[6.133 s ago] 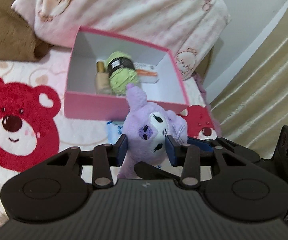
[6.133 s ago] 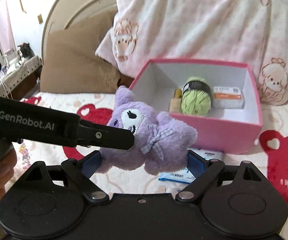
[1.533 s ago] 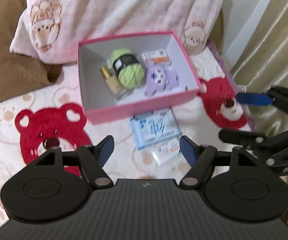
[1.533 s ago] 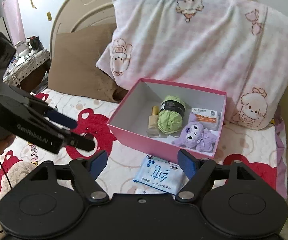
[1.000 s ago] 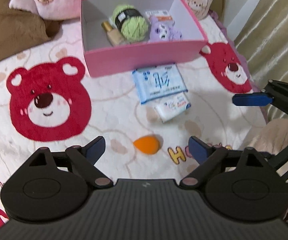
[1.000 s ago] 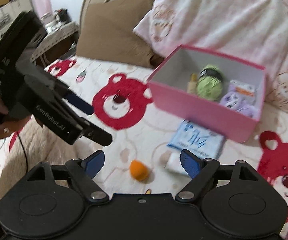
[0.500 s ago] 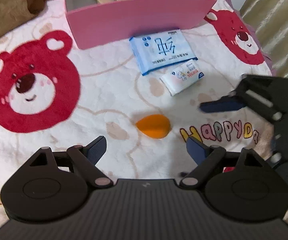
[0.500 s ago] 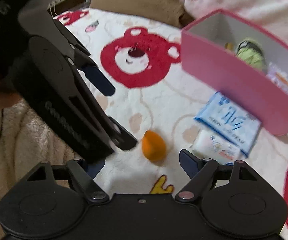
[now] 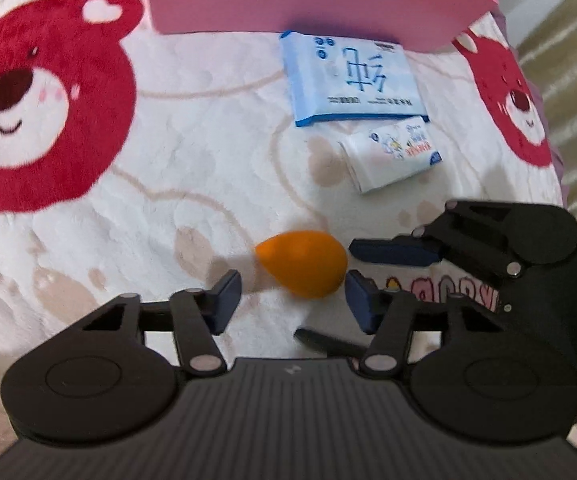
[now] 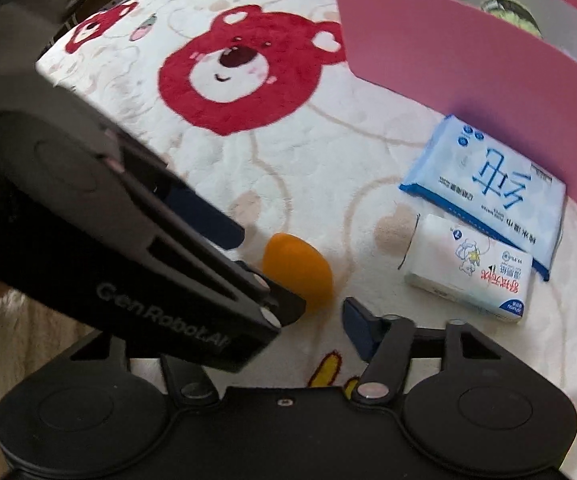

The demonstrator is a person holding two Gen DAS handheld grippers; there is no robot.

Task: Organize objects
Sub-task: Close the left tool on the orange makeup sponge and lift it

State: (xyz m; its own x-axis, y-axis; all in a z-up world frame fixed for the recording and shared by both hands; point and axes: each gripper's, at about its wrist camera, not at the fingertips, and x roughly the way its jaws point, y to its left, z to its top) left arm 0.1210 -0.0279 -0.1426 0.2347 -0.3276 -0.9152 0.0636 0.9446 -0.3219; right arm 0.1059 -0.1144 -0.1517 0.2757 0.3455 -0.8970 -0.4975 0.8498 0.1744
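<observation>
Both grippers crowd one orange makeup sponge [image 9: 302,263] lying on the bear-print blanket [image 9: 192,128], at 6 o'clock from the blue wet-wipes pack [image 9: 352,80].

Left gripper [image 9: 293,296]: jaws closing, sponge between them, right pad about touching, left pad w/ a gap, so not clamped yet. Right gripper [image 10: 288,320]: jaws closing too, sponge just ahead; its left finger is hidden behind the other tool, so contact unclear.

Risks: the two tools could collide, or the soft egg shape could squirt out toward 12 o'clock if pinched off-centre.

Left wrist view shows both left pads flanking the sponge. Right wrist view alone shows inside the pink box [image 10: 468,52]: green yarn [image 10: 508,10]. Small tissue pack [image 10: 468,272] sits at 3 o'clock from the sponge.
</observation>
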